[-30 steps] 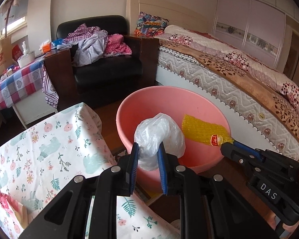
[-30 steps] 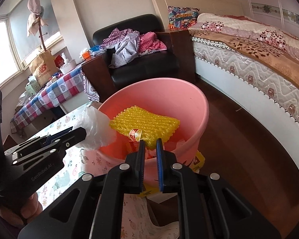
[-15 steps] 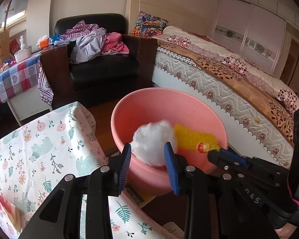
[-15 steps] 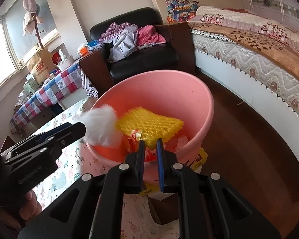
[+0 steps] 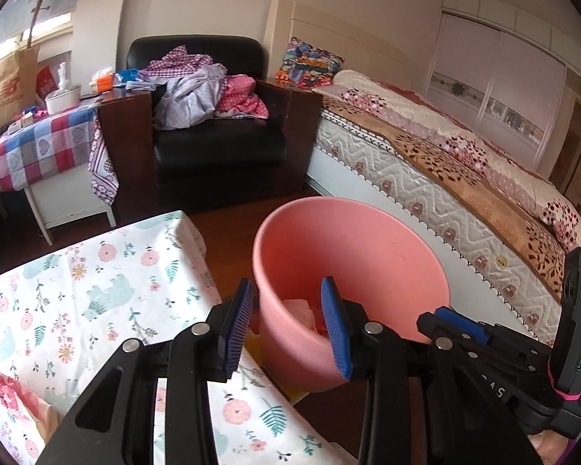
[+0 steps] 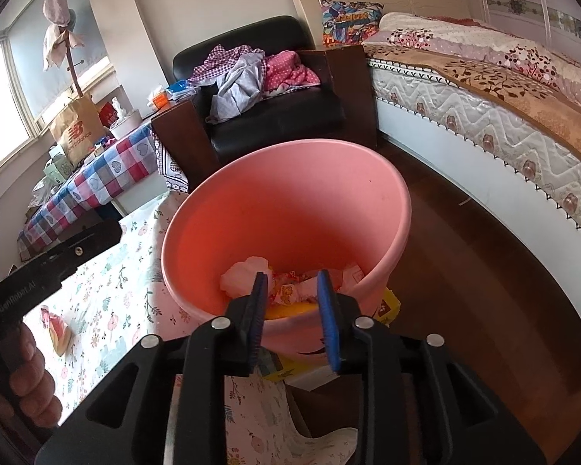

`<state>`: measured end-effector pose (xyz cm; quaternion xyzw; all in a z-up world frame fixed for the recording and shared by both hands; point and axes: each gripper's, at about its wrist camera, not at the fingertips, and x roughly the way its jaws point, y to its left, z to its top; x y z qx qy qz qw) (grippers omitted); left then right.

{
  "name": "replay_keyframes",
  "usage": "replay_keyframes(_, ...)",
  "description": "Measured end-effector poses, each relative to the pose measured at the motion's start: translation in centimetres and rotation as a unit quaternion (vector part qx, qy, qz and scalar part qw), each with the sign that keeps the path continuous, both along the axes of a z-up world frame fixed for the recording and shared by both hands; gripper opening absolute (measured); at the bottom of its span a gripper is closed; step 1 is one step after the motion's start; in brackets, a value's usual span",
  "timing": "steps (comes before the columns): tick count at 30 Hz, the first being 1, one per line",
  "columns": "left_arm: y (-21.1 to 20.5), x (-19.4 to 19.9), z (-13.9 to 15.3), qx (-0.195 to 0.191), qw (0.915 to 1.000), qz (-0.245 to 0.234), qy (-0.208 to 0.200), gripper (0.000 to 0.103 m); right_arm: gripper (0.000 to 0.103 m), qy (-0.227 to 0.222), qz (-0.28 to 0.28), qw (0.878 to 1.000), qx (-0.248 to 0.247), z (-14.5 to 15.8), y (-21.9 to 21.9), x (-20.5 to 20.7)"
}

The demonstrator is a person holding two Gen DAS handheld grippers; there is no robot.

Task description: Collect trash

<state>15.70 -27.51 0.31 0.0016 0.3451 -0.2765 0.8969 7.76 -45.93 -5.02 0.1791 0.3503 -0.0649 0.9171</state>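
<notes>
A black armchair (image 5: 217, 128) with clothes on it stands against the pale wall. Right of the armchair is a bed (image 5: 437, 155), left of it a checked table (image 5: 31, 147). The floor (image 6: 464, 263) is dark wood.

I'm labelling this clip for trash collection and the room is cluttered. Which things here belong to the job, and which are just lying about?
Job:
- pink bucket
- trash in it: white plastic bag, wrappers
- left gripper and right gripper, both open and empty

Lying about:
- clothes on the black armchair
- bed
- paper shopping bag
- checked tablecloth
</notes>
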Motion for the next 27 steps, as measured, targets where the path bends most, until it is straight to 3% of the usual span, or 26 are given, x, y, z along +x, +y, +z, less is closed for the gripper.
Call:
replay_keyframes(17,6.9,-2.5,1.1,-0.012,0.9989,0.044,0.0,0.036,0.027,-0.011,-0.015,1.0,0.01,0.8,-1.2,-1.8)
replay_keyframes(27,12.2,-7.2,1.4,-0.001,0.9985,0.055,-0.003,0.036,0.027,-0.018,0.056,0.998,0.023,1.8,3.1,-2.7)
